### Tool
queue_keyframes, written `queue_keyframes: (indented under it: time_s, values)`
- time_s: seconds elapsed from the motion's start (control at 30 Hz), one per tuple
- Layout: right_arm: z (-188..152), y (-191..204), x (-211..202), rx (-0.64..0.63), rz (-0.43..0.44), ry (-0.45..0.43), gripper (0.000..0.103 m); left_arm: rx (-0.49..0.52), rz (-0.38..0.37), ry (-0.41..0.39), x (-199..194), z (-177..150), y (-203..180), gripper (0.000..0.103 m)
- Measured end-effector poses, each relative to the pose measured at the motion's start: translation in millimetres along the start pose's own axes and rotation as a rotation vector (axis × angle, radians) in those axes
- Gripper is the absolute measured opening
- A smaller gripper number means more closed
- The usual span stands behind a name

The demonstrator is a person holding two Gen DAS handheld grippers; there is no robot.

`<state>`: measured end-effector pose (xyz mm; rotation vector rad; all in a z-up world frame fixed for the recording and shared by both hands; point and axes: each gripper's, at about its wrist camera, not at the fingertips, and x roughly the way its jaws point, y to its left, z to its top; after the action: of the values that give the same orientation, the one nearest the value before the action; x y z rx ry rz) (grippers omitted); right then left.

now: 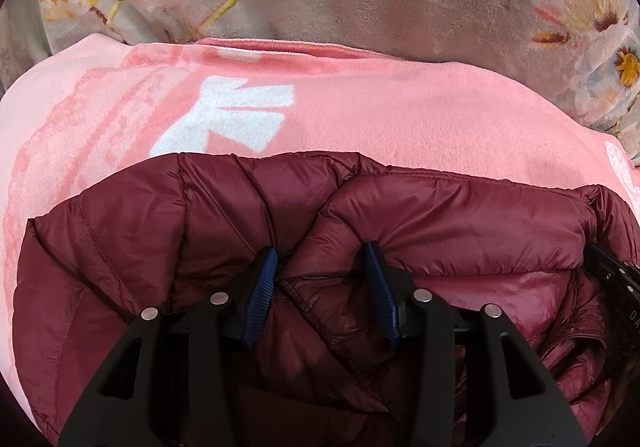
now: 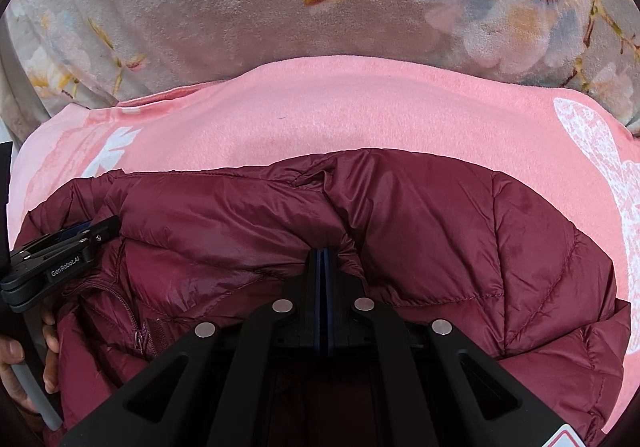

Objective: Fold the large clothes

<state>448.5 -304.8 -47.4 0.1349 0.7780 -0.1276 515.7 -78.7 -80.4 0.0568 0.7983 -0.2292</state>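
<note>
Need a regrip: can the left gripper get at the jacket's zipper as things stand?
Probably yes: the left gripper has its fingers apart, and the zipper lies uncovered on the maroon jacket beside it.

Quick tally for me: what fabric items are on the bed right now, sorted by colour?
Maroon: 1, the puffer jacket
Pink: 1, the blanket with white prints under the jacket
Grey floral: 1, the plush cover beyond the pink blanket
Total: 3
</note>
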Motion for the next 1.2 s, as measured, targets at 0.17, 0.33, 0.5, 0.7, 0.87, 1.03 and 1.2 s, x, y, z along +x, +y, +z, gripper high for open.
queue_keyframes:
  time_s: [0.17,0.33,0.5,0.7,0.87,1.03,1.2]
  values:
    - [-0.2,-1.1,1.0,0.008,0.009,-0.001,0.003,0.004,0.001,-0.003,1.8,0.3,0.3,0.048]
    - [-0.1,-11.3,-1.3,0.069,0.076,-0.012,0.002,-0.003,-0.043,0.002,4.0,2.4,4.3,0.059]
    - [-23.9,-20.3,-75.1,0.137,0.122,-0.047,0.015,0.017,-0.022,-0.018,-47.7,-15.7,13.3,0.063]
    - [-119.0,-45.1,-207.7,0.099,0.061,-0.097,0.060,0.107,0.115,-0.069,-156.4,-76.8,35.7,0.079]
    - [-195.3,-60.4,-271.7,0.089,-0.057,-0.049,0.065,0.062,0.152,-0.015,-210.5,-124.7,61.3,0.081]
    - [-265.5,-75.3,-311.1,0.140,-0.107,-0.012,0.069,0.029,0.181,0.018,-252.9,-172.6,80.2,0.086]
    - [-315.9,-81.9,-328.7,0.204,-0.101,0.028,0.070,0.007,0.198,0.051,-276.8,-211.5,93.1,0.086]
